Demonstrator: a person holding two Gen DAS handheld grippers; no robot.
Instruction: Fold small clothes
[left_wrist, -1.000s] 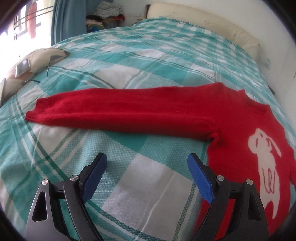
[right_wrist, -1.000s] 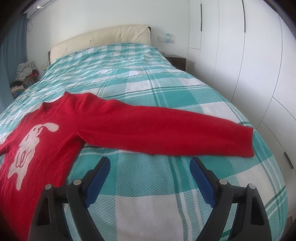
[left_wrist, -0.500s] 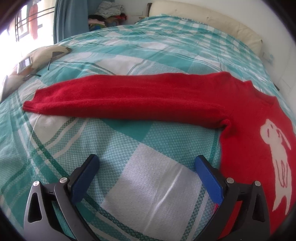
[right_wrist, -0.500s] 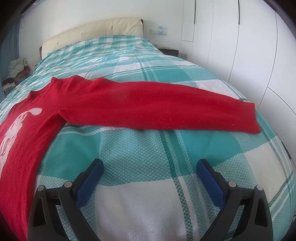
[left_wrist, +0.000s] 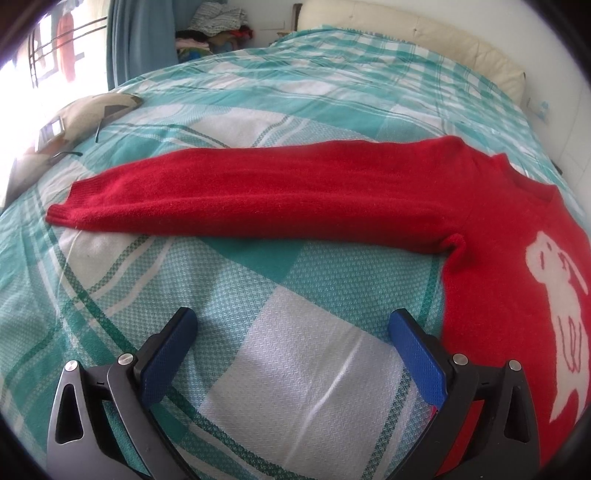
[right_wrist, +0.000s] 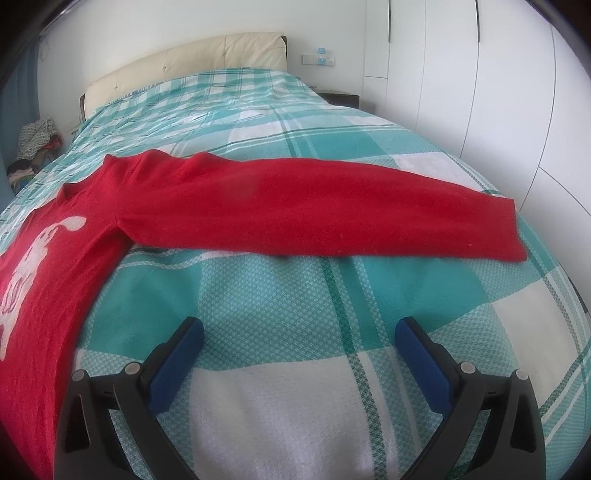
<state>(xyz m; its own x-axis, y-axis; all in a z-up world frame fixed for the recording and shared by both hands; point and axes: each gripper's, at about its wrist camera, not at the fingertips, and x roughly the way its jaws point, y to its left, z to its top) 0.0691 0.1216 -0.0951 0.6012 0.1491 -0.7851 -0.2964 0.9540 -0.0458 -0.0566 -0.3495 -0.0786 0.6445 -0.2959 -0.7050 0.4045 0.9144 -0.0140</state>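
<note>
A red knitted sweater (left_wrist: 491, 229) with a white rabbit motif lies flat, front up, on the teal checked bedspread (left_wrist: 295, 369). In the left wrist view one sleeve (left_wrist: 258, 195) stretches straight out to the left and ends in a cuff (left_wrist: 61, 216). My left gripper (left_wrist: 291, 317) is open just short of that sleeve, over bare bedspread, and holds nothing. In the right wrist view the other sleeve (right_wrist: 332, 210) runs to the right, its cuff (right_wrist: 511, 236) close to the bed's edge. My right gripper (right_wrist: 300, 325) is open in front of this sleeve with nothing between its blue pads.
A beige cushion (left_wrist: 85, 118) with a small device on it lies at the bed's left side. The cream headboard (right_wrist: 184, 62) is at the far end. A heap of clothes (left_wrist: 218, 18) sits by the curtain. White wardrobe doors (right_wrist: 480, 92) line the right wall.
Both grippers' jaws have spread wider. Both cameras have come a little closer to the bedspread, so the sleeves look larger. The sweater itself has not moved.
</note>
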